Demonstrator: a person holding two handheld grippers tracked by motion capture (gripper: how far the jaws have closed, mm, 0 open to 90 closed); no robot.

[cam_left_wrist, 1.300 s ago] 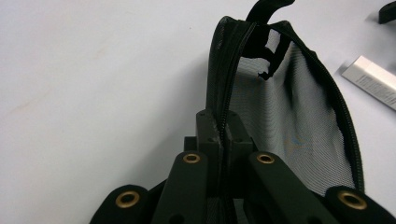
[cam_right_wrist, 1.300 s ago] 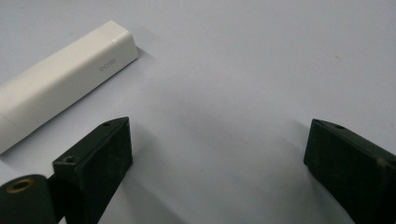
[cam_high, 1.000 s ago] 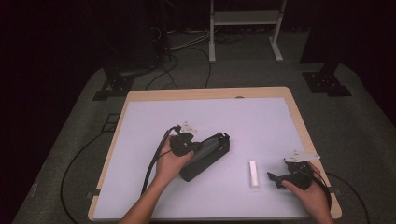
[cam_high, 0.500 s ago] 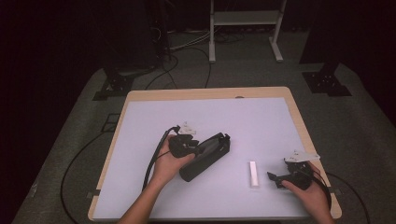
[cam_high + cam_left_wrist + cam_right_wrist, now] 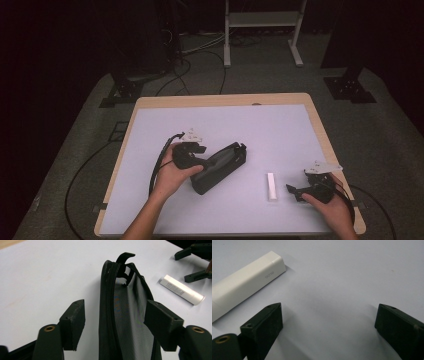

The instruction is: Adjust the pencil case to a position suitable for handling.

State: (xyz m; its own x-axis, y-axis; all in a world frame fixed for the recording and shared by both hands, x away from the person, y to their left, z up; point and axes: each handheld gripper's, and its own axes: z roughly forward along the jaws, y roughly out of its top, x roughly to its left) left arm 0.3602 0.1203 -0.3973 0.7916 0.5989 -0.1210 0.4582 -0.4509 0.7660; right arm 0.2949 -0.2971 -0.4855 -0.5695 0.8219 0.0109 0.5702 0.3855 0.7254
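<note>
Here the black pouch lies aslant mid-bench, its end between the jaws of the left claw — the pads stand clear of the fabric, having just been opening from a near-shut pinch a second ago. A white tube lies between pouch and right claw, nothing blocking it. The right claw hovers wide and empty beside the tube — unmoved since.
</note>
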